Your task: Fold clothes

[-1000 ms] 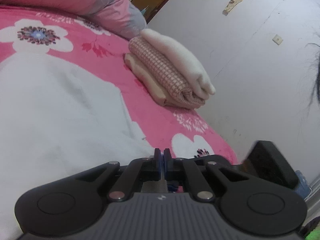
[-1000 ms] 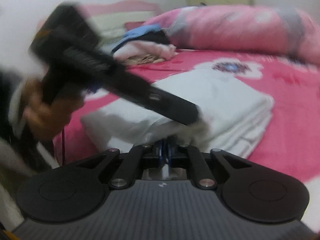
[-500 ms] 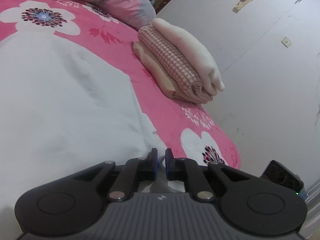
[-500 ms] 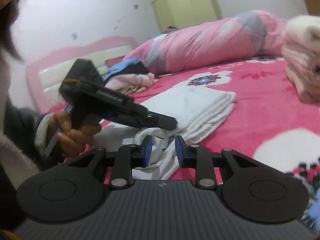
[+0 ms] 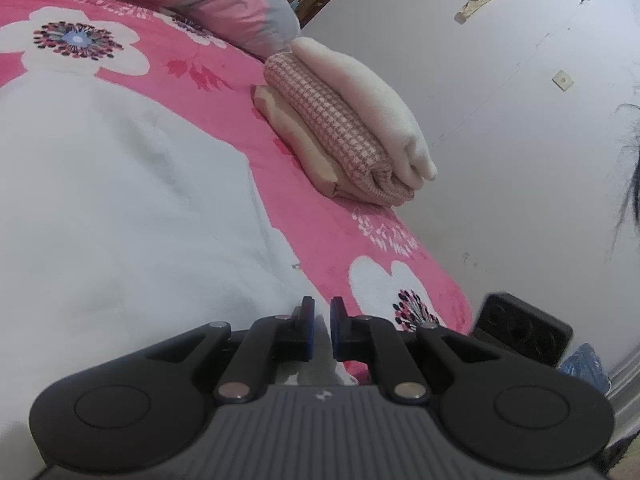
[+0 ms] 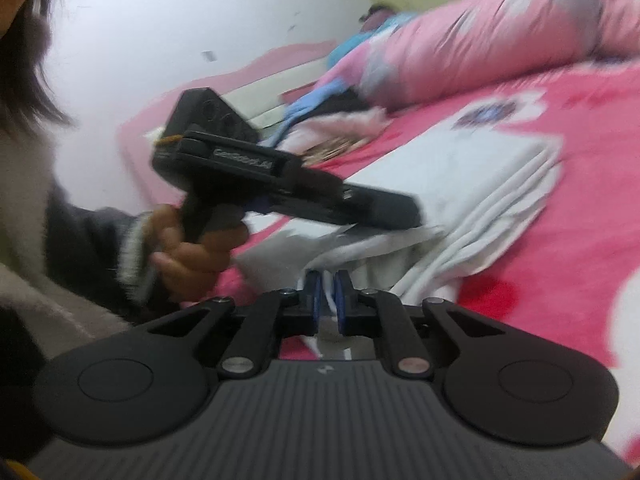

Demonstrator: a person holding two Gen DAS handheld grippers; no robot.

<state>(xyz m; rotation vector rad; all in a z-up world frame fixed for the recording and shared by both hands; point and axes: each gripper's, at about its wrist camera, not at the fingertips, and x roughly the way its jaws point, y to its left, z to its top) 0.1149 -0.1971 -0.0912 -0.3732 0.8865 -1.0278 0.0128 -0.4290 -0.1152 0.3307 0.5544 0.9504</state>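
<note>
A white garment (image 5: 120, 200) lies folded in layers on the pink flowered bedspread (image 5: 332, 216). My left gripper (image 5: 322, 320) sits at the garment's near corner, its blue pads a narrow gap apart with white cloth pinched between them. In the right wrist view the same garment (image 6: 500, 168) shows stacked edges, and a person's hand (image 6: 192, 252) holds the left gripper (image 6: 416, 216) with its tip on a raised flap. My right gripper (image 6: 328, 292) is at the loose front edge, nearly closed on a strip of white fabric.
A stack of folded clothes (image 5: 352, 128), cream and pink-checked, rests near the bed's right edge by the white wall (image 5: 500, 120). A rolled pink quilt (image 6: 500, 40) runs along the far side. Loose clothes (image 6: 332, 120) are heaped by the headboard.
My right gripper opened wide half a second ago and has now narrowed onto the white fabric. The left gripper's pads went from touching to slightly apart with cloth between.
</note>
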